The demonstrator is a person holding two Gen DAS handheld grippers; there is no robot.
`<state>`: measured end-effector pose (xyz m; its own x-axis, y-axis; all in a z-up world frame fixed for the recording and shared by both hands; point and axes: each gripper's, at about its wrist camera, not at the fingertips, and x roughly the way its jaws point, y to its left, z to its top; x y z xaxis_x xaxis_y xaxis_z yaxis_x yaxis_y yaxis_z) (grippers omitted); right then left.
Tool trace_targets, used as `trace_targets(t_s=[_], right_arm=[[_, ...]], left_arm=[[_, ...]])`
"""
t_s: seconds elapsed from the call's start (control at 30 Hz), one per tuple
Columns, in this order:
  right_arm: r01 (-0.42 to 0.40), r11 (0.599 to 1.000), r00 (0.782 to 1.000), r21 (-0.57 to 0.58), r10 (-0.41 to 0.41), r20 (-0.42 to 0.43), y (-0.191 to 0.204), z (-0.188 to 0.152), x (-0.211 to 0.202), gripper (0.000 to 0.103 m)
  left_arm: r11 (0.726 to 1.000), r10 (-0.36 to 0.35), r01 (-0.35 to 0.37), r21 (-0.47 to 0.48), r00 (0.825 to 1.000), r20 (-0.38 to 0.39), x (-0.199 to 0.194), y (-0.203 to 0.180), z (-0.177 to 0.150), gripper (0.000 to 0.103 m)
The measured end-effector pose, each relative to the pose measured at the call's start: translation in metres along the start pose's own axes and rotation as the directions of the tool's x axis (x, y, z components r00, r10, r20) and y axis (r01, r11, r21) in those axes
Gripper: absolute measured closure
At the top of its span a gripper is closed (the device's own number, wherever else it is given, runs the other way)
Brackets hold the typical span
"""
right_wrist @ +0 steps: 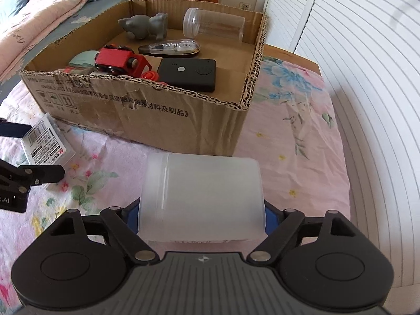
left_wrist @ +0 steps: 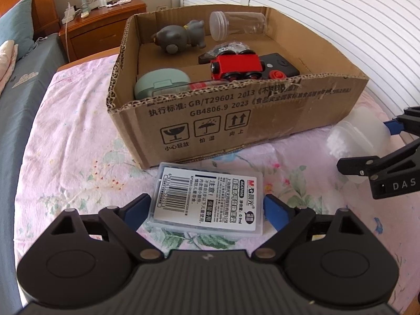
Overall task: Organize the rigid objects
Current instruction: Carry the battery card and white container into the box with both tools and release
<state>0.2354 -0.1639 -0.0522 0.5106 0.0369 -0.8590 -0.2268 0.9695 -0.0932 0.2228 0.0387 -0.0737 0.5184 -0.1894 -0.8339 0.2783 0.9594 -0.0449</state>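
A cardboard box (left_wrist: pixel 236 110) is seen on a table covered with a pink floral cloth (left_wrist: pixel 78 141), with a bed beside it. Inside the box are laid a grey animal figure (left_wrist: pixel 181 38), a clear lidded jar (left_wrist: pixel 237 25) on its side at the far wall, a red toy train (left_wrist: pixel 237 67), a black device (right_wrist: pixel 189 74), a correction tape dispenser (right_wrist: pixel 170 47) and a mint-green case (left_wrist: pixel 161 84) at the near wall. Outside the box, just before its near wall, a flat clear case with a barcode label (left_wrist: pixel 210 200) is bracketed by the left hand-held gripper (left_wrist: pixel 207 210), whose blue pads stand at its edges; firm contact cannot be told. Also before that wall, a frosted white container (right_wrist: pixel 200 197) lies on its side between the jaws of the right hand-held gripper (right_wrist: pixel 200 218), the pads set against its sides.
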Motion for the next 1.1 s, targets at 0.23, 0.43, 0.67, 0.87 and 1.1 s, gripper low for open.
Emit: trace_targets(t_s=[0.23, 0.43, 0.67, 0.87, 1.1], right_arm=[[-0.017, 0.996, 0.999, -0.082, 0.019, 0.030, 0.007, -0.004, -0.022, 0.016], [-0.023, 0.992, 0.999, -0.126, 0.029, 0.042, 0.012, -0.006, -0.038, 0.016], [-0.024, 0.991, 0.997, -0.134, 0.033, 0.064, 0.015, -0.008, -0.050, 0.016], [-0.039, 0.991, 0.997, -0.131, 0.048, 0.063, 0.018, -0.015, -0.054, 0.016], [-0.049, 0.990, 0.995, -0.136, 0.060, 0.081, 0.023, -0.011, -0.056, 0.016]], left_arm=[[0.997, -0.020, 0.019, 0.073, 1.000, 0.005, -0.019, 0.000, -0.003, 0.012], [0.992, -0.021, 0.019, 0.126, 1.000, 0.013, -0.037, -0.004, -0.006, 0.012], [0.992, -0.040, 0.045, 0.118, 0.998, -0.046, -0.038, -0.003, -0.011, 0.047], [0.998, 0.015, -0.018, 0.064, 0.999, 0.042, -0.046, 0.003, -0.026, 0.012], [0.992, 0.124, -0.124, -0.019, 0.992, 0.008, -0.014, 0.013, -0.025, 0.006]])
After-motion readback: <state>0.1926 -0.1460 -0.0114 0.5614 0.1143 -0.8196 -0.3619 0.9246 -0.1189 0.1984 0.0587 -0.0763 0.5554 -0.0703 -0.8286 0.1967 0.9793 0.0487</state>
